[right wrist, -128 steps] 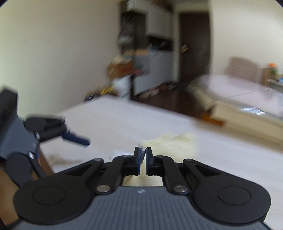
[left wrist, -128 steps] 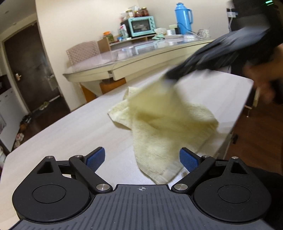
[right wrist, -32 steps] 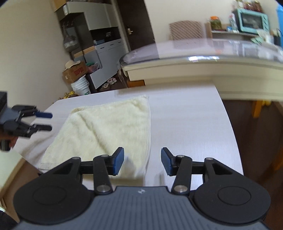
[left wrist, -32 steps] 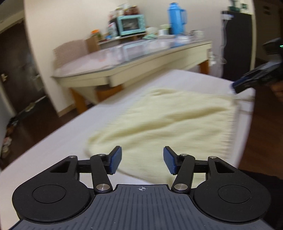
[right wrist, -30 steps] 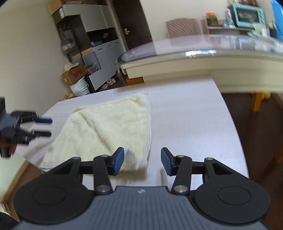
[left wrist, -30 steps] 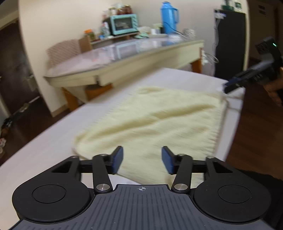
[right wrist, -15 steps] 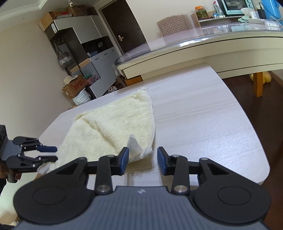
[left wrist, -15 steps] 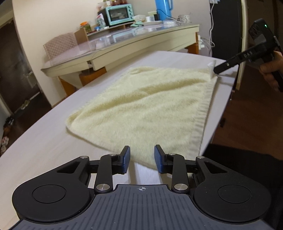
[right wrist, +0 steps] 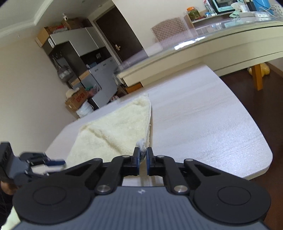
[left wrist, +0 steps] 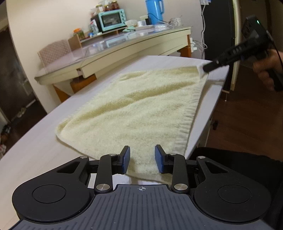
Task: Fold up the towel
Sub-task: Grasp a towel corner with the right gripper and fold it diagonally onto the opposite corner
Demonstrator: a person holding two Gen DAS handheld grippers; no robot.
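A pale yellow towel [left wrist: 141,106] lies spread flat on the white table [left wrist: 35,150]. My left gripper [left wrist: 142,159] hovers low over the towel's near corner, jaws partly apart; the corner lies between the blue pads, which do not press it. My right gripper [right wrist: 143,157] is shut on the opposite near-edge corner of the towel [right wrist: 115,134], with a white bit of fabric pinched between its pads. In the left wrist view the right gripper [left wrist: 206,68] holds that corner slightly raised at the table's far right. The right wrist view shows the left gripper [right wrist: 53,164] at the lower left.
The table edge [left wrist: 203,127] runs close beside the towel, dark floor beyond. A glass-topped table [left wrist: 123,47] behind carries a teal oven [left wrist: 111,19] and blue flask [left wrist: 153,8]. A chair [right wrist: 168,28], cabinets and boxes [right wrist: 76,99] stand farther off.
The right jaws have closed onto the towel's corner and lifted it a little. The left gripper has come down closer over the near corner, its jaws slightly narrower.
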